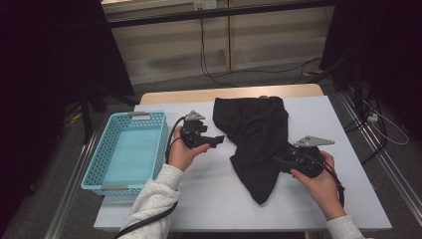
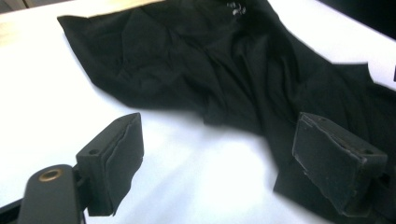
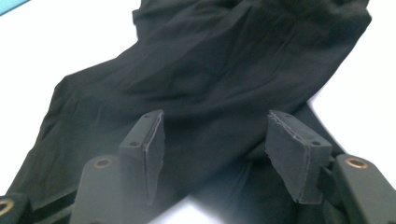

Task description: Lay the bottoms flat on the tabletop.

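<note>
Both tongs, left and right, sit released beside the black cloth, so each should probably pinch one edge layer cleanly before lifting.

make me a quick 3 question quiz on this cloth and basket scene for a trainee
1. True or false: the black cloth lies inside the blue basket.
2. The left gripper stands: (a) clamped on the cloth, (b) open beside the cloth over the white table top, (c) inside the basket.
3. In a few words, where is the right gripper and how do its jaws stand?

Key
1. False: it lies crumpled on the table top, to the right of the basket.
2. b
3. At the right edge of the cloth's lower part, jaws open, with cloth beneath and between them but not pinched.
</note>
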Demonstrator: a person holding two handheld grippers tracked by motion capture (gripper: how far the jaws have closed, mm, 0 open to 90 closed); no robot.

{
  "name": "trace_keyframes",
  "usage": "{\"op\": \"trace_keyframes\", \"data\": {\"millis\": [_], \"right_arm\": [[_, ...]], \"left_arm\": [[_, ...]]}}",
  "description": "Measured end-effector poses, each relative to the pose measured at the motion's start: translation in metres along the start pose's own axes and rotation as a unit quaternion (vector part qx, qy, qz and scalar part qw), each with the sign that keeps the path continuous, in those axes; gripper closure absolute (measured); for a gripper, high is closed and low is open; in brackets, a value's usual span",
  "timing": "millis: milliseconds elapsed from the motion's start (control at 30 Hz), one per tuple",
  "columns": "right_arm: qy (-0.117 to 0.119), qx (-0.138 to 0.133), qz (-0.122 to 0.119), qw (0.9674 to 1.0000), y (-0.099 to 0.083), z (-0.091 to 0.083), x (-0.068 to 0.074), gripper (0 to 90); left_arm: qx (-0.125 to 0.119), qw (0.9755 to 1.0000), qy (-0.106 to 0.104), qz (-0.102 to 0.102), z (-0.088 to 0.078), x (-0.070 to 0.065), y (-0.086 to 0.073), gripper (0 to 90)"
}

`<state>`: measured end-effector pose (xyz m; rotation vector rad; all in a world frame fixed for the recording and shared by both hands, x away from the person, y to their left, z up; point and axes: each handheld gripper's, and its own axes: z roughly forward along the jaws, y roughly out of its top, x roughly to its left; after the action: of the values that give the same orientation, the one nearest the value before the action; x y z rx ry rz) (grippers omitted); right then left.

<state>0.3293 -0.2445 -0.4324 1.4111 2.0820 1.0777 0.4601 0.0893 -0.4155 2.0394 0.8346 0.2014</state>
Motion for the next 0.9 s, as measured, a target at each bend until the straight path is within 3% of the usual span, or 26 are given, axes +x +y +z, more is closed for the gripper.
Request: {"op": "trace_keyframes", "data": {"millis": [400,900], "right_arm": [[0.020,0.032,-0.007,0.9992,-0.023,0.009,0.017,42.4],[0.018,0.039,-0.006,0.9991,-0.027,0.005,0.019,45.3]], "left_arm": [[-0.001,0.9999,-0.009,0.014,-0.003,-0.008,-0.028,14.9],[0.011,0.9997,-0.009,0.022,0.001,-0.010,-0.032,14.8]]}}
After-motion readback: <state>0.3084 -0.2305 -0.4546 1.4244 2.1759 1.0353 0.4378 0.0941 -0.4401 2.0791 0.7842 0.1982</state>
